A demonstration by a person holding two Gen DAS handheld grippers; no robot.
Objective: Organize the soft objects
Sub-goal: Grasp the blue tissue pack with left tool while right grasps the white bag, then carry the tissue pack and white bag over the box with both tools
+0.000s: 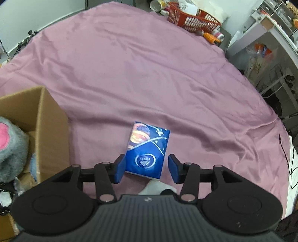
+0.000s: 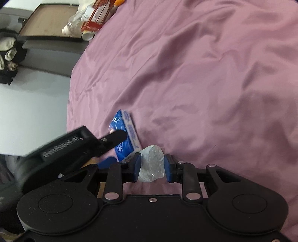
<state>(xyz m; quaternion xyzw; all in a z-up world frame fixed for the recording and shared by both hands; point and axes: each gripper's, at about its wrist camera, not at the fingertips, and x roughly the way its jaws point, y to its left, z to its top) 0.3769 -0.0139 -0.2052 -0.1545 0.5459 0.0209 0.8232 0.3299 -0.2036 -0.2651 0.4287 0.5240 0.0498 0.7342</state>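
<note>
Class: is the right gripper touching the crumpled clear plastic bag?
Touching. The right wrist view shows the right gripper closed, both pads pressing the crumpled clear plastic bag.

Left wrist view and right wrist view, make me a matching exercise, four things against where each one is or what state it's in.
1 tissue pack
2 grey plush toy
3 crumpled clear bag
4 red basket

A inside the cardboard box
B far edge of the bed
C between the open left gripper pads
D squeezed in the right gripper

1-C, 2-A, 3-D, 4-B
</note>
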